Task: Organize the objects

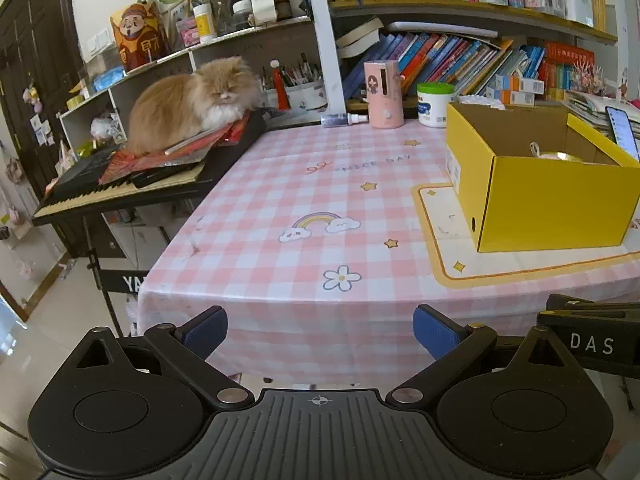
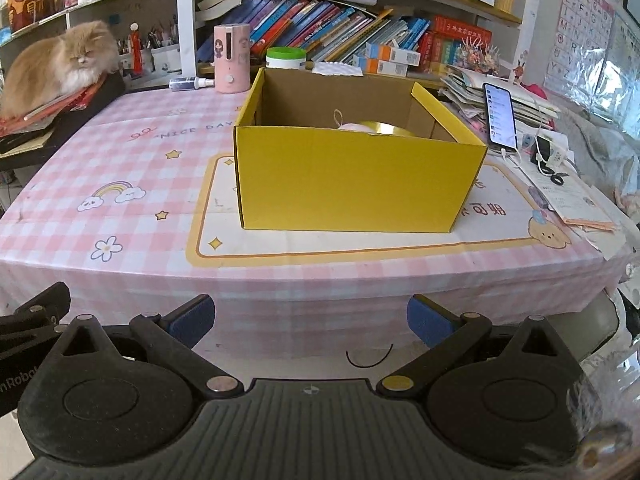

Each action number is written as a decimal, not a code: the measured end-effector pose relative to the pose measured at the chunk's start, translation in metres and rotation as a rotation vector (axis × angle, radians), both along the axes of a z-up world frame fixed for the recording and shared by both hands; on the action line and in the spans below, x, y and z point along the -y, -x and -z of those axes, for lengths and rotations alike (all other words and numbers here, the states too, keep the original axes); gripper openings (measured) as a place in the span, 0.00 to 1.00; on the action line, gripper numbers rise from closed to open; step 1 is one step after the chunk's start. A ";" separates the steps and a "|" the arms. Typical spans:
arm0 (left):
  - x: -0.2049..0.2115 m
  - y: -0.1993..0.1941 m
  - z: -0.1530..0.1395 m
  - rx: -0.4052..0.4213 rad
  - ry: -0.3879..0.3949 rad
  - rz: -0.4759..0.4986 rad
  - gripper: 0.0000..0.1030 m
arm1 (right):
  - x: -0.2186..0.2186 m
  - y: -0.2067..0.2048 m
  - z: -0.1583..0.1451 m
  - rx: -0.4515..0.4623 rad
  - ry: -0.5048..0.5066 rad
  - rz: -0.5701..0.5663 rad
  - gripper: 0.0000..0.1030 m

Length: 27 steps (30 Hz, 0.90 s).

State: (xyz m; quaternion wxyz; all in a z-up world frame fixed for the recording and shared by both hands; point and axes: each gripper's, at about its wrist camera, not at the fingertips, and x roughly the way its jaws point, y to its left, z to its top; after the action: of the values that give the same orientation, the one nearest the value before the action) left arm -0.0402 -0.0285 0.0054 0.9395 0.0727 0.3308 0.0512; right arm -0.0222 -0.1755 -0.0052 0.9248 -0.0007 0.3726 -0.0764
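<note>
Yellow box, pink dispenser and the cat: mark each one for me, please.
yellow cardboard box [image 2: 352, 180], right wrist view, on its front wall.
pink dispenser [image 2: 231, 58], right wrist view, on the middle of its body.
cat [image 1: 188, 100], left wrist view, on its flank.

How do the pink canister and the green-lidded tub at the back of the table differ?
The pink canister is tall and slim; the green-lidded tub is short and wide. The canister is pink with a cartoon figure; the tub is white with a green lid. The canister stands left of the yellow box, the tub behind it, partly hidden. Both stand upright.
</note>
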 end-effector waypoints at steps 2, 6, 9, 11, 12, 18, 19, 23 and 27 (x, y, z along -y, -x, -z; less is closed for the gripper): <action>0.000 0.000 0.000 -0.001 -0.004 0.000 0.98 | 0.000 0.000 0.000 -0.001 -0.001 0.000 1.00; 0.001 0.001 0.000 -0.005 -0.010 0.001 0.98 | 0.000 0.002 0.001 -0.006 -0.001 0.001 1.00; 0.001 0.002 0.000 -0.005 -0.010 0.001 0.98 | 0.000 0.003 0.001 -0.010 0.001 0.003 1.00; 0.001 0.002 0.000 -0.005 -0.010 0.001 0.98 | 0.000 0.004 0.001 -0.009 0.000 0.003 1.00; 0.001 0.002 0.000 -0.004 -0.010 -0.001 0.98 | 0.000 0.004 0.001 -0.008 0.000 0.003 1.00; -0.003 0.003 0.001 -0.015 -0.010 -0.009 0.98 | -0.002 0.007 0.000 -0.001 -0.003 -0.008 1.00; -0.003 0.003 0.001 -0.016 -0.011 -0.010 0.98 | -0.002 0.007 0.000 -0.002 -0.002 -0.008 1.00; -0.005 0.003 0.001 -0.018 -0.011 -0.010 0.98 | -0.004 0.006 -0.001 -0.007 0.002 -0.009 1.00; -0.005 0.002 0.001 -0.020 -0.012 -0.010 0.98 | -0.004 0.006 -0.001 -0.006 0.002 -0.009 1.00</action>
State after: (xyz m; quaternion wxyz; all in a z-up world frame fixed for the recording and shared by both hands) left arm -0.0417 -0.0232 0.0041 0.9354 0.0773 0.3403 0.0573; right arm -0.0278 -0.1716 -0.0045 0.9240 -0.0037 0.3754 -0.0728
